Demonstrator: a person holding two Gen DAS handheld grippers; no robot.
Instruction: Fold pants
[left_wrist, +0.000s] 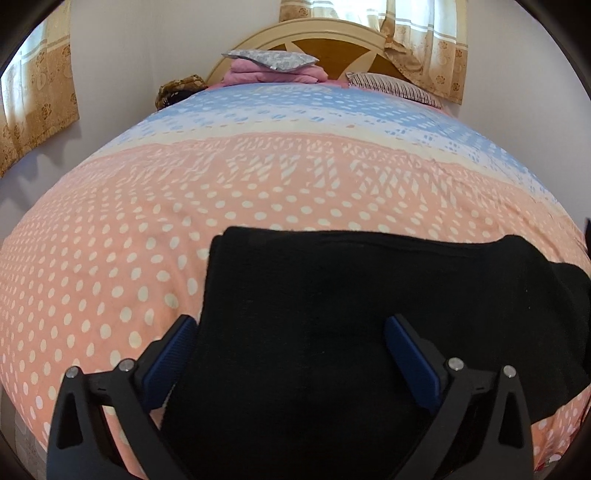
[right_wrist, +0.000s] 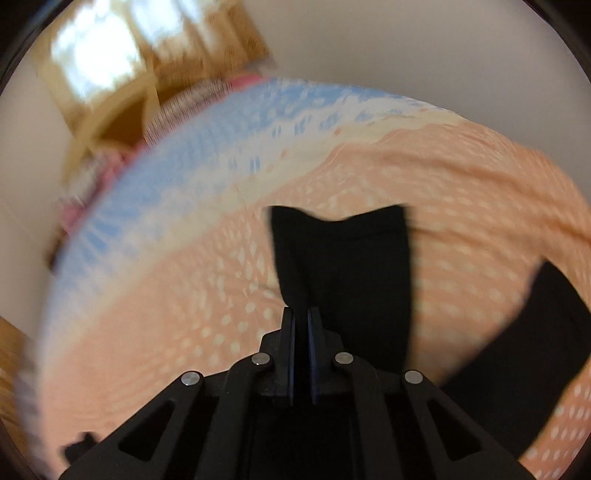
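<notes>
Black pants (left_wrist: 332, 314) lie on a bed with a pink, white-dotted cover (left_wrist: 110, 240), near its front edge. My left gripper (left_wrist: 291, 332) is open just above the pants, its blue pads (left_wrist: 410, 354) spread wide over the cloth's left part. In the blurred right wrist view, my right gripper (right_wrist: 301, 314) is shut on a piece of the pants (right_wrist: 343, 266) and holds it lifted above the cover (right_wrist: 184, 295). Another dark part of the pants (right_wrist: 517, 369) lies at the lower right.
At the bed's head lie a patterned pillow (left_wrist: 269, 59), folded pink bedding (left_wrist: 273, 75) and a striped pillow (left_wrist: 395, 86) against a wooden headboard (left_wrist: 325, 44). Curtains (left_wrist: 37, 103) hang on the left and right walls.
</notes>
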